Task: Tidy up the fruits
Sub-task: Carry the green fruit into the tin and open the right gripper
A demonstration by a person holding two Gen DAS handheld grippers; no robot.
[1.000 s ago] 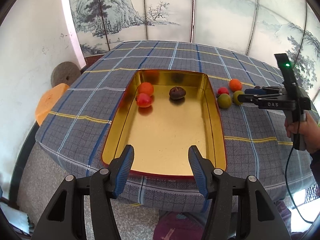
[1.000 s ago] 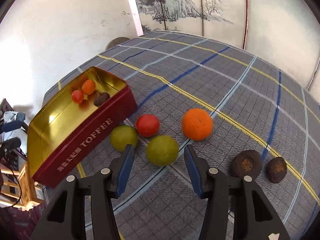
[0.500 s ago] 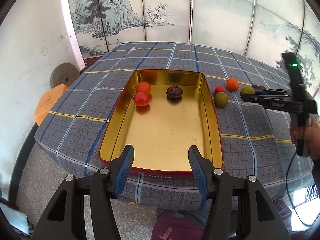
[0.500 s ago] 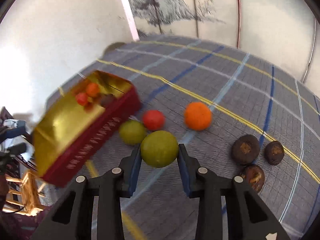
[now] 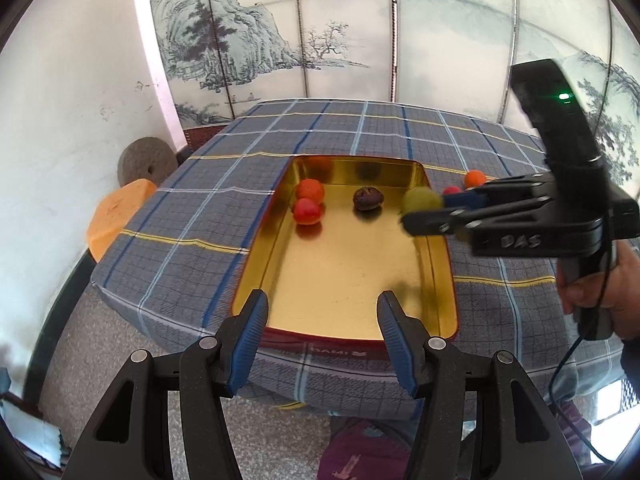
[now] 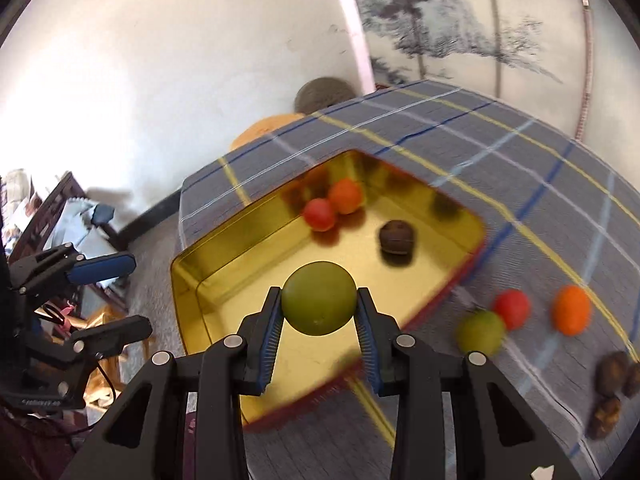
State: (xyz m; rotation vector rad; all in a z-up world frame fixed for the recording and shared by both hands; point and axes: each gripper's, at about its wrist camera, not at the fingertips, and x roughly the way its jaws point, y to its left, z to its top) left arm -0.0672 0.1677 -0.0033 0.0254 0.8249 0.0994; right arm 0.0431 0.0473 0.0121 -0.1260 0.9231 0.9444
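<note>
A plaid-clothed tabletop [image 5: 192,216] fills your view, a painted screen behind it. Your right gripper [image 6: 319,326] pinches a green fruit [image 6: 319,298] above the gold tin [image 5: 344,280], near its right wall. Inside (toward the far end) lie a red fruit [image 5: 307,211], an orange fruit [image 5: 309,190] and a brown one [image 5: 368,198]. Your left gripper [image 5: 322,336] hangs spread at the tin's near edge.

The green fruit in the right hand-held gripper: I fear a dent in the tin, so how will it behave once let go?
The green fruit is round and smooth, so it will likely roll on the tin's slick gold floor. The right hand-held gripper pinches it without visible squashing, so it seems firm. The tin's walls should stop it.
</note>
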